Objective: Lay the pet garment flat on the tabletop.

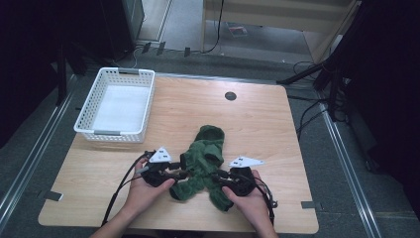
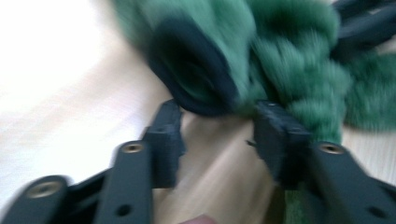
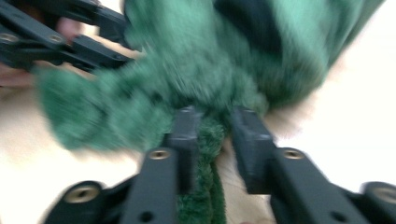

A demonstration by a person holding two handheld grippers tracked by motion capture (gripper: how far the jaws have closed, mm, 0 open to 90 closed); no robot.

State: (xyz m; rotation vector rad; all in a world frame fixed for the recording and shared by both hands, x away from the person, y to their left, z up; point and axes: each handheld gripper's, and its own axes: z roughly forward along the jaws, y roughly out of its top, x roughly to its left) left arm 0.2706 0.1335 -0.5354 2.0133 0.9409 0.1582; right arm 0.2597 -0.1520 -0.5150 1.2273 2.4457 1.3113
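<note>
Tabletop: light wood-grain surface, smooth, with a low sheen. Green garment: thick, fuzzy cloth with a deep matt pile; its dark inner lining looks smoother and flatter. Basket: white perforated plastic, slightly glossy, with grey handle strips. Left gripper and right gripper: matt black plastic jaws with a fine-textured face, fitted with brass-coloured metal inserts. Grommet in the tabletop: dark plastic, matt.
</note>
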